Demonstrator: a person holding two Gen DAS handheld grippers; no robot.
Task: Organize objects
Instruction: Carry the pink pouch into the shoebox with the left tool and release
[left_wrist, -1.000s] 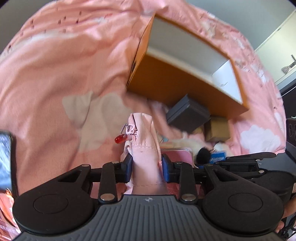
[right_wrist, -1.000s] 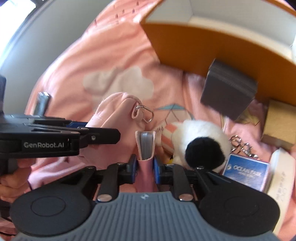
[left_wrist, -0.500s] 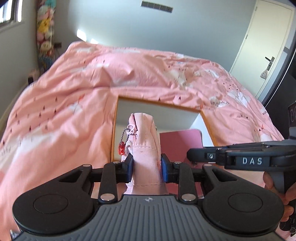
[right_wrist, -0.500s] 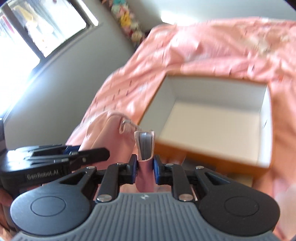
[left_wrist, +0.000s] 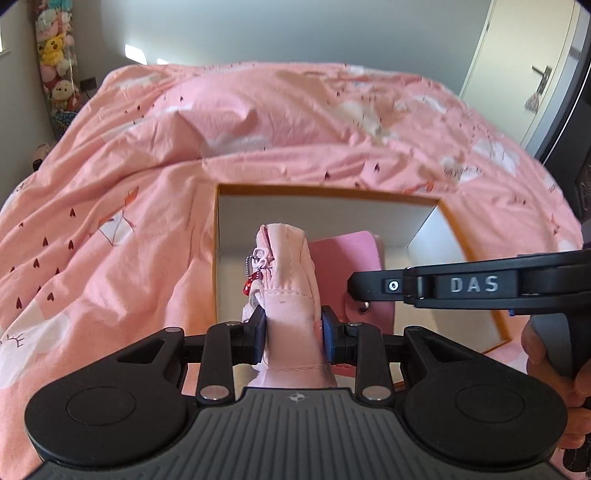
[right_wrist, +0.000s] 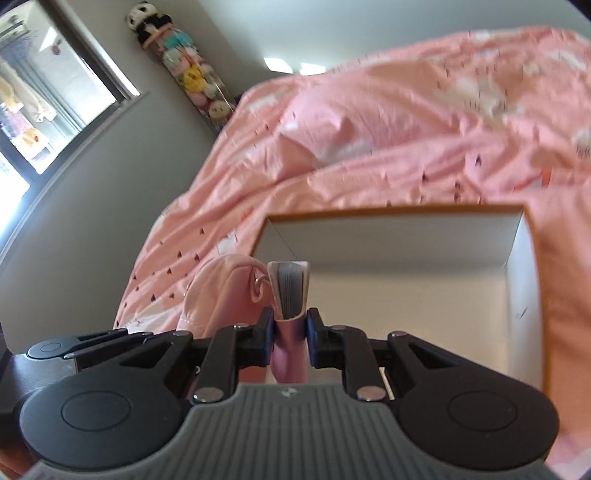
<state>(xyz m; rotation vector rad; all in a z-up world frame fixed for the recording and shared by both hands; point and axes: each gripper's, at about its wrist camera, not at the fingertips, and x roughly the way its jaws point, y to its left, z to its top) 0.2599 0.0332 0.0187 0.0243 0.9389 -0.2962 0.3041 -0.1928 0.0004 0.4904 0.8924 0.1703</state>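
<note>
The left tongs (left_wrist: 292, 328) gripped a pink pouch (left_wrist: 290, 280); the right tongs (right_wrist: 290, 338) pinched a pink notebook (right_wrist: 289, 291). Both things hung over the open box (right_wrist: 517, 280) on the pink-covered bed (left_wrist: 129, 192).

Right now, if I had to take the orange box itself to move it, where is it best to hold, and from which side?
Grip the orange box by its thin upright wall at the open rim, coming from above with one finger inside and one outside. The box is too wide to span. Its near rim is crowded by the pink pouch and pink notebook, so its bare right wall looks easier.
</note>
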